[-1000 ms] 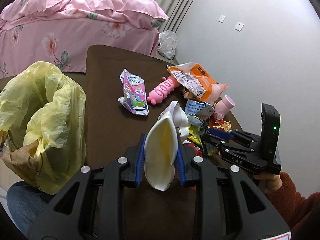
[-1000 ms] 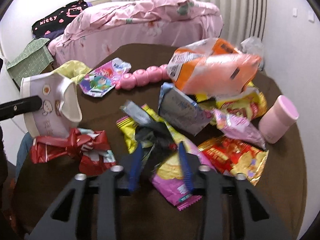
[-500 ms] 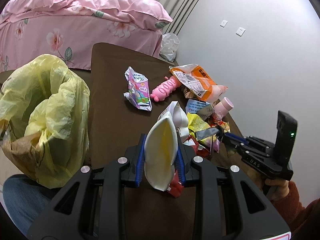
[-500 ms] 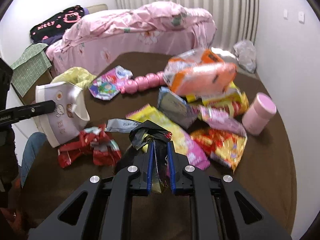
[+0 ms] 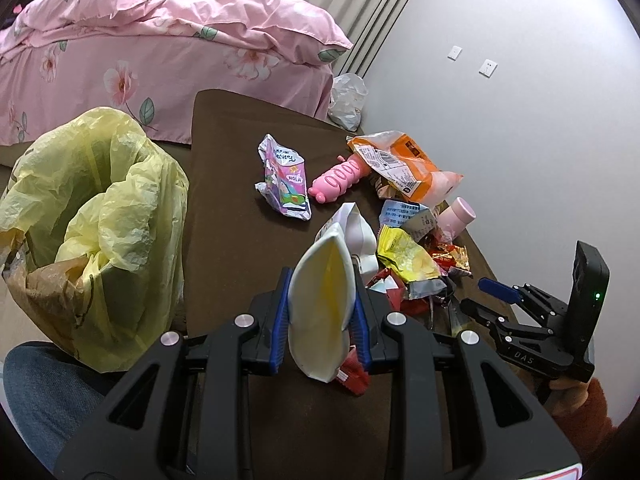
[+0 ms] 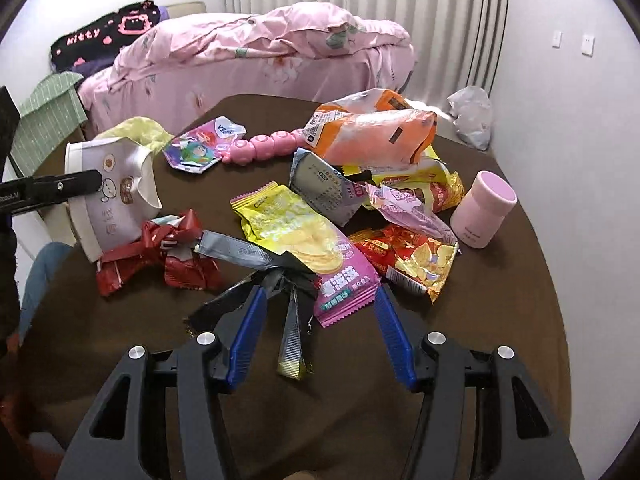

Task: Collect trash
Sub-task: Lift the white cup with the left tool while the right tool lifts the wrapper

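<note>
A squashed white paper cup [image 5: 322,312] stands pinched upright; a black-and-silver wrapper [image 6: 276,280] lies crumpled on the brown counter [image 6: 500,320] – beside yellow, red and orange snack bags.

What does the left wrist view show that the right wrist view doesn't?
Only the left wrist view shows the open mouth of the yellow trash bag and the whole right gripper.

Only the right wrist view shows the black foil wrapper lying between the right gripper's opening jaws, pads clear of it.

Both show the paper cup clamped in the left gripper, the orange bag and the pink cup.
</note>
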Tool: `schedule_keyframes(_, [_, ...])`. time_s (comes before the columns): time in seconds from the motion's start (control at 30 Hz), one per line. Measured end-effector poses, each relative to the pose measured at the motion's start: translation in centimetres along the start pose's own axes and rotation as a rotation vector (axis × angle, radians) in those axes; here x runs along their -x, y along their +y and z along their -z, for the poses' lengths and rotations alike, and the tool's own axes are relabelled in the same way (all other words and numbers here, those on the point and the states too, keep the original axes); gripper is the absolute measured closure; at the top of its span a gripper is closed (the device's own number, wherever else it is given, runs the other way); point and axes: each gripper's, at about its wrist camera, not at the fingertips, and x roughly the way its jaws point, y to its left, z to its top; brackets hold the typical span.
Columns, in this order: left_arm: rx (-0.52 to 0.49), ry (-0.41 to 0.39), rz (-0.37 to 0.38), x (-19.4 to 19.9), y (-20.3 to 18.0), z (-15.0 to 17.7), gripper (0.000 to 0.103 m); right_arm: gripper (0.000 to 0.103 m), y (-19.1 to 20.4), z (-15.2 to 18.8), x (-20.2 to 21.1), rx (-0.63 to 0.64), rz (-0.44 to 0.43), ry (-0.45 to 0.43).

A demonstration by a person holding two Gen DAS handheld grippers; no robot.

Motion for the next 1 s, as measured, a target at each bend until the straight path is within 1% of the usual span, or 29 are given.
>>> schedule_keyframes(0.1, [-0.017,-0.006,-0.007,0.2,-0.3,-0.1,0.077,0.050,-0.6,-0.4,0.2,-0.026,-0.130,-0.029])
schedule_keyframes(0.13, [-0.019,-0.009,-0.008,0.3,-0.4,-0.1,0.077,0.050,-0.8,-0.8,0.1,-0.042,-0.150,-0.039])
schedule_keyframes(0.23, [-0.014,-0.017,-0.005,0.4,-0.4,-0.2,0.077,0.051,-1.4,-1.4,-1.6,-0.084,-0.133,-0.020])
schedule_keyframes(0.3, [-0.013,-0.016,-0.009,0.4,-0.5,-0.3,0.077,0.060,-1.4,-1.4,-2.9,-0.094,-0.156,0.021])
schedule_keyframes(0.33, [-0.016,-0.013,-0.012,0.4,-0.5,-0.3,0.077,0.061,-1.1,-1.2,-3.4,-0.091,-0.168,0.034])
schedule_keyframes(0.37, [-0.018,-0.011,-0.014,0.4,-0.5,-0.3,0.077,0.066,-0.8,-1.0,-3.7,-0.081,-0.175,0.045])
schedule_keyframes(0.43, [-0.019,-0.007,-0.018,0.4,-0.3,-0.3,0.077,0.074,-0.6,-0.7,-3.2,-0.077,-0.176,0.018])
schedule_keyframes(0.47, [-0.013,-0.007,-0.020,0.4,-0.1,-0.3,0.077,0.083,-0.5,-0.7,-2.9,-0.078,-0.179,0.009])
schedule_keyframes(0.5, [-0.007,-0.007,-0.019,0.4,0.0,-0.3,0.077,0.089,-0.5,-0.8,-2.6,-0.081,-0.174,0.000])
schedule_keyframes(0.7, [-0.004,-0.016,-0.011,0.8,0.0,-0.2,0.077,0.091,-1.1,-1.5,-0.8,-0.094,-0.131,-0.052])
schedule_keyframes(1.0, [0.003,-0.015,-0.007,1.0,0.2,0.0,0.077,0.092,-1.5,-1.0,0.5,-0.101,-0.103,-0.062])
